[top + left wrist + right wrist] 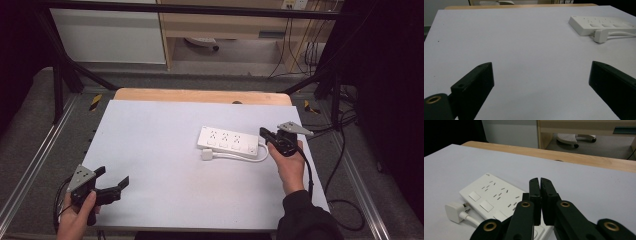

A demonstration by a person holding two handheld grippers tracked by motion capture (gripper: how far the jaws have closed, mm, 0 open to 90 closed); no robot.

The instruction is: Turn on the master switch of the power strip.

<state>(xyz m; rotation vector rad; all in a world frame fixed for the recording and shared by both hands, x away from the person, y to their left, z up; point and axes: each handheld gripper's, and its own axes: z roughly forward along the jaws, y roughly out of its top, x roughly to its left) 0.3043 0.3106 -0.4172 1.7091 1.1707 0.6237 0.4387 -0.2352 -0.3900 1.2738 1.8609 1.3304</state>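
A: Right gripper (540, 182) is sitting closest to the lens in its own view, jaws pressed together with nothing between them. It's hovering over the near end of the power strip (494, 198), around the switch end where the cord comes out.

B: Shut on purpose?

A: Looks like it. Closed jaws are giving one narrow tip, which reads as a poke at a rocker switch or a nudge on the strip, not a pickup. My judgement, not confirmed.

B: Where's the strip lying?

A: Flat on the white table (150, 150), right of centre, sockets up. Its cord is looping back along the near edge, and the plug (207, 155) is resting just beside the strip's left end, not in any socket.

B: Left side?

A: Left gripper (112, 182) is waiting at the near left corner of the table, jaws spread wide, holding nothing, well apart from the strip. It's pointing across the bare surface toward the strip and plug, so it's probably parked ready while the right hand (290, 167) works.
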